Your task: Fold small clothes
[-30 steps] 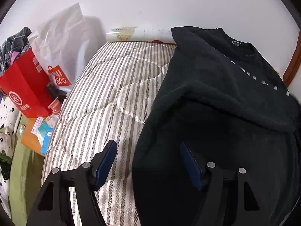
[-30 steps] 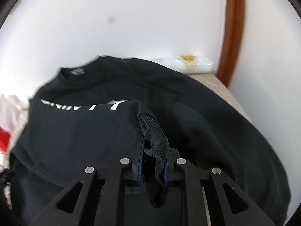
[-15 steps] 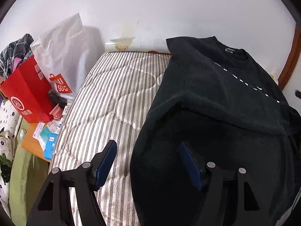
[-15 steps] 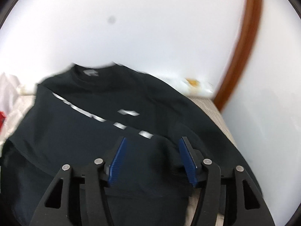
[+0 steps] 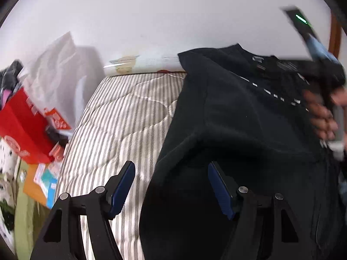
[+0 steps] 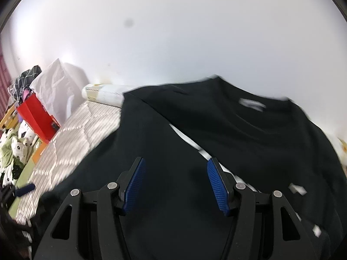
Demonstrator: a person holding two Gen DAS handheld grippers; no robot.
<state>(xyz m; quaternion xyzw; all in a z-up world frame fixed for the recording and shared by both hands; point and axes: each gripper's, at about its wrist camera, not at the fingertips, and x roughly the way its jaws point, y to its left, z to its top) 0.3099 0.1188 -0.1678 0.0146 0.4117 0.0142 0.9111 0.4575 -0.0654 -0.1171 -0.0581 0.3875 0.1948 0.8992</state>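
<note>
Jaws on both grippers are standing spread with nothing pinched: the left gripper (image 5: pixel 171 186) is hovering over the near left edge of the black sweatshirt (image 5: pixel 238 130), one blue pad above the striped mattress (image 5: pixel 121 117) and the other above the dark cloth, while the right gripper (image 6: pixel 174 184) is hanging over the middle of the garment, its jaws having just been opening, with only fabric lying below them and none between the pads. That sweatshirt is lying spread across the right part of the mattress, collar toward the wall, a small light label showing inside the neck. One part is lying folded over the body, forming a long diagonal edge, and a broken row of white lettering is running along that edge. Its fabric is looking thick and matte, with soft ridges near the lower left. In the left wrist view a person's hand (image 5: pixel 323 117) is showing blurred at the right edge, gripping the handle of the other tool above the shirt. Beyond the collar a pale rolled item (image 5: pixel 138 65) is lying against the white wall (image 5: pixel 173 21). Left of the mattress a white bag (image 5: pixel 58 75) and a red bag (image 5: pixel 19 125) are standing, with checked cloth (image 6: pixel 26 80) piled behind them.
</note>
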